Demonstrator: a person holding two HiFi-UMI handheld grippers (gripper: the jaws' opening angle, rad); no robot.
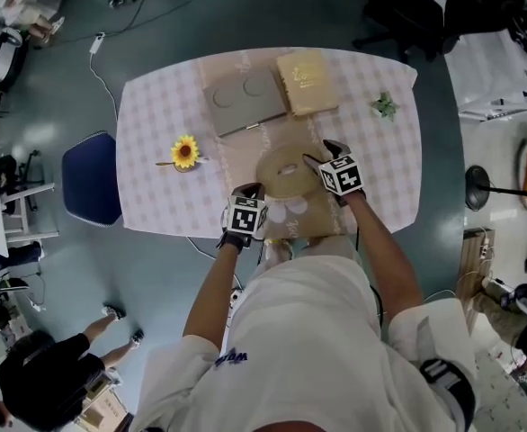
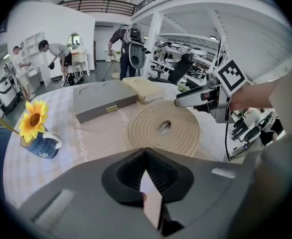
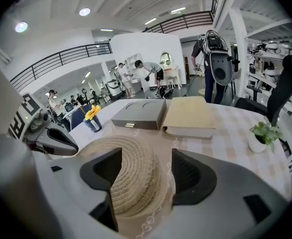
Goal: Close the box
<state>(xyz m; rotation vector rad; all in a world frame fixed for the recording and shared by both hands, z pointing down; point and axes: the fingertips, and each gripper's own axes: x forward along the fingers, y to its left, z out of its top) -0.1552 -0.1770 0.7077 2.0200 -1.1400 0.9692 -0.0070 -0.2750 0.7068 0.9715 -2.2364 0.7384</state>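
The grey box [image 1: 244,102] lies at the far side of the table, its lid with two round dents down flat; the box [image 2: 103,99] shows a small clasp on its front edge, and it [image 3: 140,114] lies left of a beige book. My right gripper [image 1: 322,151] is open over the round woven mat [image 1: 286,171], well short of the box. In its own view the right gripper [image 3: 146,163] has the mat's [image 3: 133,173] edge between its spread jaws without touching it. My left gripper [image 1: 248,192] is near the table's front edge; its [image 2: 146,156] jaws meet, holding nothing I can make out.
A beige book [image 1: 306,81] lies right of the box. A sunflower in a blue mug [image 1: 184,151] stands at the left, a small potted plant [image 1: 385,106] at the far right. A blue chair [image 1: 91,178] is beside the table's left edge. People stand in the background.
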